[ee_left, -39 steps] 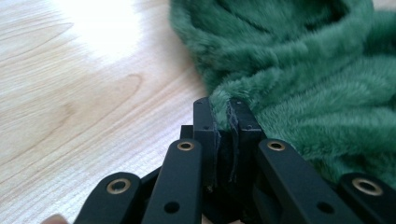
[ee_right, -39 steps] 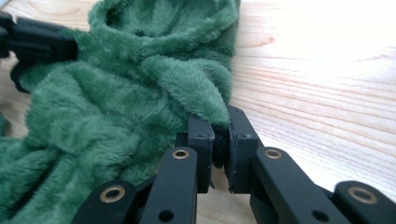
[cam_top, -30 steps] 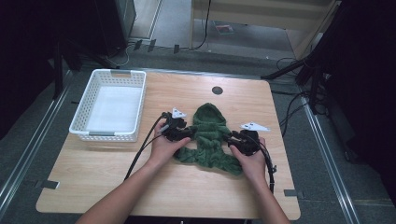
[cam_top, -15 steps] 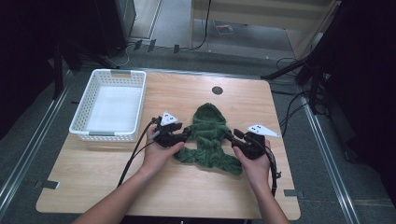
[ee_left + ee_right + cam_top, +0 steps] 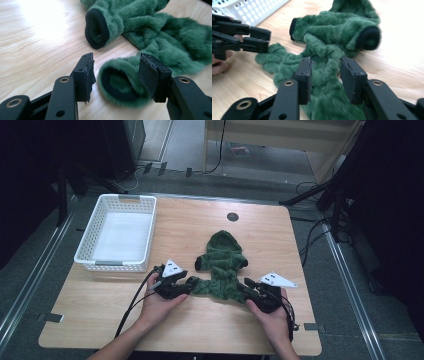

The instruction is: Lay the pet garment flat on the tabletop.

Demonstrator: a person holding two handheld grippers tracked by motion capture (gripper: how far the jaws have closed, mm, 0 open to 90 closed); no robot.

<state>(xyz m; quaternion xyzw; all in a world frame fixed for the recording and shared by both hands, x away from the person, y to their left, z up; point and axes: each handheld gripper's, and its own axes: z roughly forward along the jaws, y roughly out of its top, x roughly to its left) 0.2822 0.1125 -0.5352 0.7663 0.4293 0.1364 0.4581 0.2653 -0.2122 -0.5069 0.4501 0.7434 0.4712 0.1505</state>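
Left of the green garment (image 5: 220,267), a white basket (image 5: 117,232); both claws gape around fur.

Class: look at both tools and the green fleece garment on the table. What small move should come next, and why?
Probably close both tools. The left tool stands open around a dark-lined cuff, and the right tool open astride a fold of the green garment; neither grips yet.
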